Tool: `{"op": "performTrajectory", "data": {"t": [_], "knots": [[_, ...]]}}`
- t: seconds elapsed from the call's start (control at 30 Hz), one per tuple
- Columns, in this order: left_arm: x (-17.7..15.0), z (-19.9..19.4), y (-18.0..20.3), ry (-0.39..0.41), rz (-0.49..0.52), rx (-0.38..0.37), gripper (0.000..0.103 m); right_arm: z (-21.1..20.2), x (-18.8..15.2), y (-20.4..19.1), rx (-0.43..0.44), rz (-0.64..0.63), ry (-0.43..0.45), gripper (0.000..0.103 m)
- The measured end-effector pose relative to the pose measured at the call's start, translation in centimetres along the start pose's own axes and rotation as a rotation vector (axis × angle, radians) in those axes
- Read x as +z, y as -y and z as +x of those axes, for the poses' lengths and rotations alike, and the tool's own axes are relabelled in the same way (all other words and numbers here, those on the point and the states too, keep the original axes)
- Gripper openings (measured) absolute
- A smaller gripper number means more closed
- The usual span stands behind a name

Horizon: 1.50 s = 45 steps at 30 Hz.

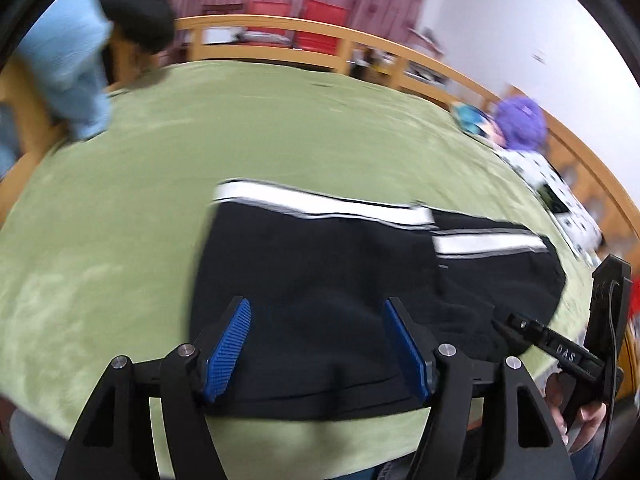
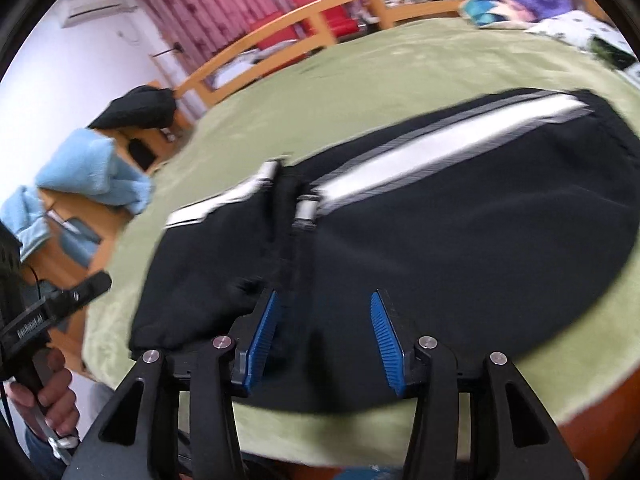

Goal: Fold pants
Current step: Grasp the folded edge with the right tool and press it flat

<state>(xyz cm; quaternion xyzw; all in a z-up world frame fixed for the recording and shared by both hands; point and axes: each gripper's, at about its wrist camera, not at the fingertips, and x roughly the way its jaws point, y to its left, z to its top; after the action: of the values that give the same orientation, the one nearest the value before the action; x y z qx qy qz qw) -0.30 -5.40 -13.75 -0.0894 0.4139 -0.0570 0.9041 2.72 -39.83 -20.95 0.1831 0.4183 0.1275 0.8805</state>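
Observation:
Black pants (image 1: 340, 272) with a white and grey side stripe lie folded on the green blanket (image 1: 160, 168); they also show in the right wrist view (image 2: 460, 240). My left gripper (image 1: 316, 308) is open and empty, hovering over the near edge of the pants. My right gripper (image 2: 324, 300) is open and empty, over the near edge by the fold seam. The right gripper body shows at the right of the left wrist view (image 1: 560, 344), and the left gripper body at the left of the right wrist view (image 2: 52, 312). Both views are motion-blurred.
A wooden bed rail (image 1: 320, 36) runs along the far side. A light blue towel (image 1: 68, 60) and a black garment (image 1: 136, 16) hang at the left. A purple plush (image 1: 520, 120) and a patterned pillow (image 1: 560, 196) lie at the right. Red chairs stand behind.

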Motion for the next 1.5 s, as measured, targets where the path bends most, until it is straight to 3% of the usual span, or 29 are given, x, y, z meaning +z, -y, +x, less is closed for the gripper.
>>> {"op": "performTrajectory", "data": {"t": [0.13, 0.2, 0.23, 0.3, 0.37, 0.43, 0.53, 0.6, 0.77, 0.9, 1.0, 1.1, 1.17, 1.27, 1.3, 1.33, 1.37, 1.5], "knots": [[-0.9, -1.8, -4.2, 0.002, -0.088, 0.040, 0.066, 3.4, 0.2, -3.6, 0.040, -0.096, -0.076, 0.048], [-1.3, -1.9, -5.0, -0.001, -0.106, 0.053, 0.066, 4.8, -0.4, -5.0, -0.015, -0.176, -0.116, 0.025], [-1.4, -1.9, -5.3, -0.004, -0.111, 0.062, 0.066, 4.6, -0.8, -5.9, -0.040, -0.234, -0.091, 0.020], [-1.5, -1.9, -5.4, 0.000, -0.114, 0.064, 0.066, 2.6, -0.5, -6.2, -0.002, -0.246, -0.007, 0.019], [-1.6, -1.9, -5.5, 0.011, -0.113, 0.054, 0.066, 0.2, -0.2, -5.1, 0.081, -0.171, 0.043, 0.019], [-1.5, -1.7, -5.6, 0.014, -0.108, 0.045, 0.066, -0.1, -0.7, -4.2, 0.037, -0.150, 0.008, 0.019], [-1.4, -0.5, -5.8, 0.004, -0.101, 0.022, 0.066, 2.9, -3.3, -3.8, -0.038, -0.220, -0.141, 0.019], [-1.2, 1.0, -5.8, -0.028, -0.095, 0.032, 0.066, 3.6, -4.2, -4.0, -0.072, -0.253, -0.158, 0.020], [-1.8, 4.1, -5.8, -0.092, -0.090, 0.032, 0.066, 0.5, -2.1, -4.2, -0.015, -0.216, -0.067, 0.051], [-2.6, 6.6, -6.2, -0.154, -0.103, 0.051, 0.066, 1.8, 0.8, -4.3, -0.037, -0.198, -0.045, 0.053], [-3.9, 9.1, -6.5, -0.278, -0.105, 0.018, 0.067, 4.3, 3.1, -3.2, -0.051, -0.168, -0.064, 0.053], [-3.7, 7.8, -6.9, -0.250, -0.092, -0.020, 0.066, 7.3, 5.1, -2.7, -0.057, -0.124, -0.099, 0.054], [-3.4, 6.8, -7.6, -0.236, -0.106, -0.051, 0.066, 9.5, 6.1, -2.2, -0.051, -0.092, -0.145, 0.069], [-2.9, 6.0, -8.3, -0.229, -0.107, -0.065, 0.066, 13.0, 7.0, -1.1, -0.015, -0.045, -0.245, 0.073], [-2.8, 5.8, -8.4, -0.227, -0.101, -0.053, 0.066, 13.6, 7.0, -1.0, -0.013, -0.034, -0.254, 0.071], [-2.6, 5.7, -8.5, -0.220, -0.099, -0.037, 0.066, 13.8, 7.2, -1.1, -0.002, -0.044, -0.246, 0.050], [-2.5, 5.5, -8.6, -0.213, -0.101, -0.033, 0.066, 13.7, 7.7, -1.2, 0.021, -0.060, -0.246, 0.021], [-1.9, 4.5, -8.7, -0.176, -0.119, -0.064, 0.066, 10.0, 9.5, 0.3, 0.149, 0.019, -0.115, 0.016]]}}
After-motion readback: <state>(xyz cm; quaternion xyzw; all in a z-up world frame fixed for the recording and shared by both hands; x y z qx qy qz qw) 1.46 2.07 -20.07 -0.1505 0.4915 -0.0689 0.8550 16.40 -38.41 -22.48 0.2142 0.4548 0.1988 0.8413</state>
